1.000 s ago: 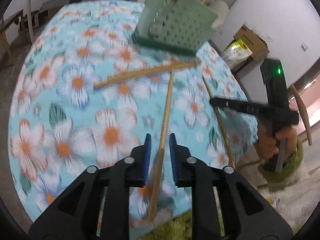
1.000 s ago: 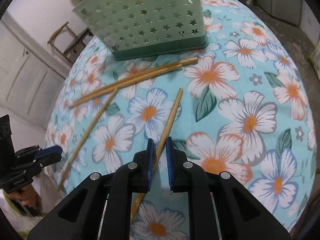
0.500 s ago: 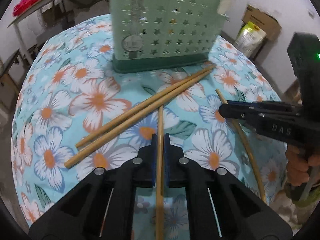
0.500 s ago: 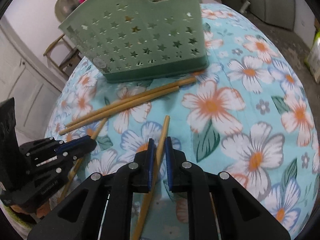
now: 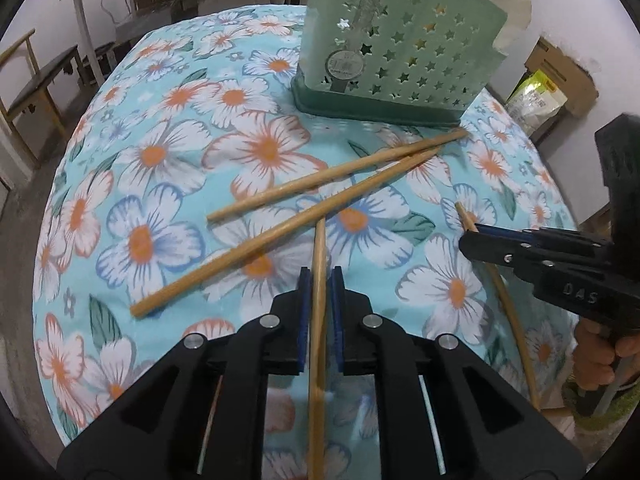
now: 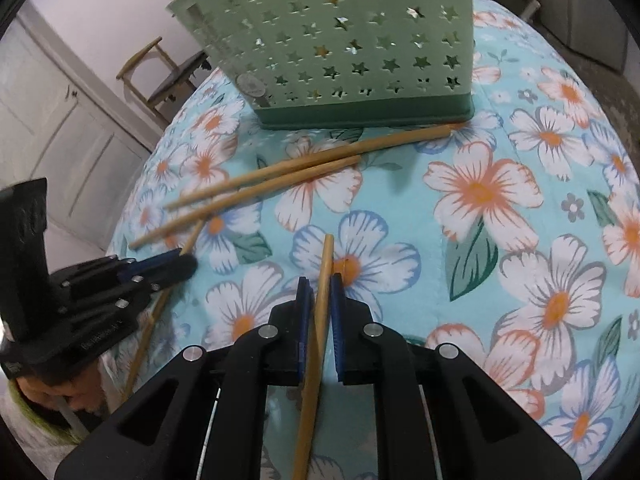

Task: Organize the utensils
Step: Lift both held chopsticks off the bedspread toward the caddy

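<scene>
Chopsticks lie across the floral tabletop [image 5: 132, 168] before the green basket [image 5: 400, 52]. Left fingers [image 5: 305, 300], just reopening slightly, bracket one chopstick [image 5: 318, 320]; right fingers [image 6: 306, 312] clamp another chopstick [image 6: 320, 304].

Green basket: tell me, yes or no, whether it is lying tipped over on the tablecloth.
No, the green basket stands upright on its darker base on the flowered tablecloth, with two chopsticks lying before it.

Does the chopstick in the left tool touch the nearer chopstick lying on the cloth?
Touching. In the left wrist view, the held chopstick's tip meets the side of the lying chopstick, with no cloth visible between them.
</scene>
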